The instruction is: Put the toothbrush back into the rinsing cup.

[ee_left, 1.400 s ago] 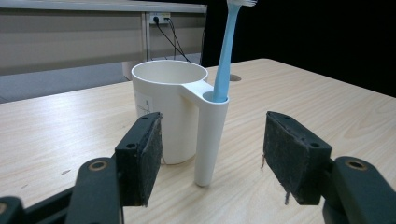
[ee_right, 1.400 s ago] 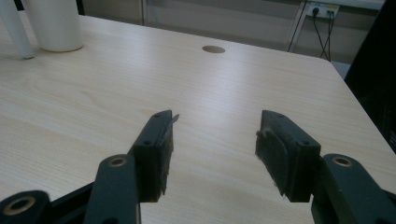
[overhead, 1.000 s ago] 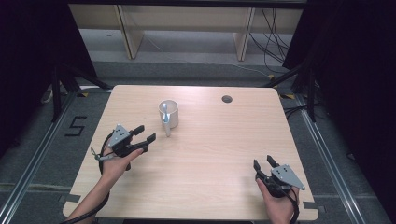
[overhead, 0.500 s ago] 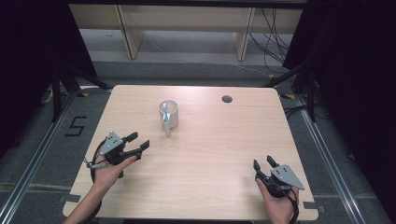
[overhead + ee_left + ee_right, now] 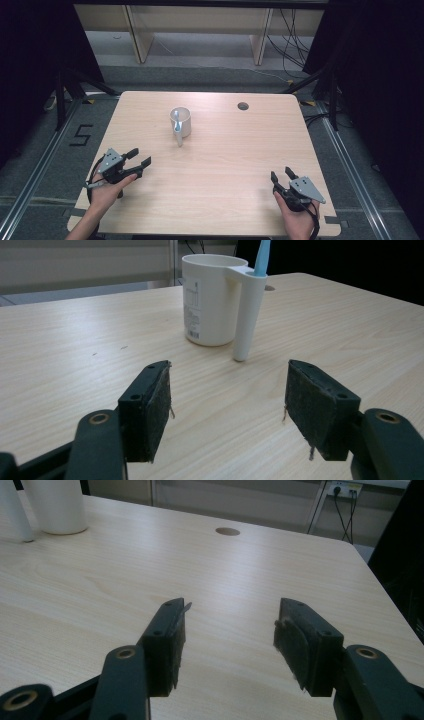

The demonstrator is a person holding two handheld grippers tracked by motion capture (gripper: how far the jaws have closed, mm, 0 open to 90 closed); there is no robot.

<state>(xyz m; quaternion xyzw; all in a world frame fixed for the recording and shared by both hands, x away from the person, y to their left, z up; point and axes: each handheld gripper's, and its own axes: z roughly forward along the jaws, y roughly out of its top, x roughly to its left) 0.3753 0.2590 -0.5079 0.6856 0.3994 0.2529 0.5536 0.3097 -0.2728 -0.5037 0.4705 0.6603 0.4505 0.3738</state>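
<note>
Your white cup (image 5: 181, 120) stands upright on the table (image 5: 225, 165), toward the far middle of it, with its long straight handle (image 5: 178, 137) pointing back toward your side and a light blue stick (image 5: 261, 257) rising from the top of that handle. Your left gripper (image 5: 138, 157) sits nearer to you than the cup and off to its left, well apart from it, close to the table's left edge; its fingers (image 5: 150, 407) are spread wide with nothing between them, and in the left gripper view they point at the cup. Your right gripper (image 5: 281, 175) rests far from the cup, toward the near right corner of the table, its fingers (image 5: 167, 640) also spread wide and empty. A small round hole (image 5: 243, 106) lies in the table to the right of the cup, near the far edge.
</note>
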